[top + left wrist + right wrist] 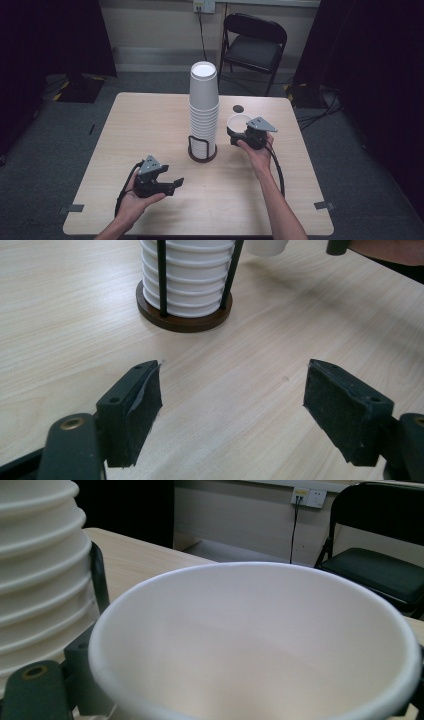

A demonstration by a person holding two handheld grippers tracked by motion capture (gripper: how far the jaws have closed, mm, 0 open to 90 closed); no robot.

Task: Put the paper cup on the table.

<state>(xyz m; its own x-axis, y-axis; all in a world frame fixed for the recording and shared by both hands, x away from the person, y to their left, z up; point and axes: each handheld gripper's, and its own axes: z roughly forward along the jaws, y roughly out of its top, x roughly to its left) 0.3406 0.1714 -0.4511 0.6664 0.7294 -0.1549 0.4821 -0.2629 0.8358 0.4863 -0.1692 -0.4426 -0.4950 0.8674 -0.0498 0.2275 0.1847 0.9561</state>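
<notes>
White cup [255, 645] hides right gripper [243, 134] fingers gripping it | left gripper [232, 410] fingers apart, empty.

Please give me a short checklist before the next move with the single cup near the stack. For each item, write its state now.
1. Right gripper holds the cup: ok, cup sits between its jaws, mouth up.
2. Cup empty: ok, the right gripper view shows a bare white inside.
3. Stack upright in its holder: ok, it stands straight on the table.
4. Cup apart from the stack: ok, it is beside it, a gap shows in the high view.
5. Left gripper out of the way: ok, open, holding nothing, near the table's front.
6. Firmness of the grip: cannot tell.
</notes>
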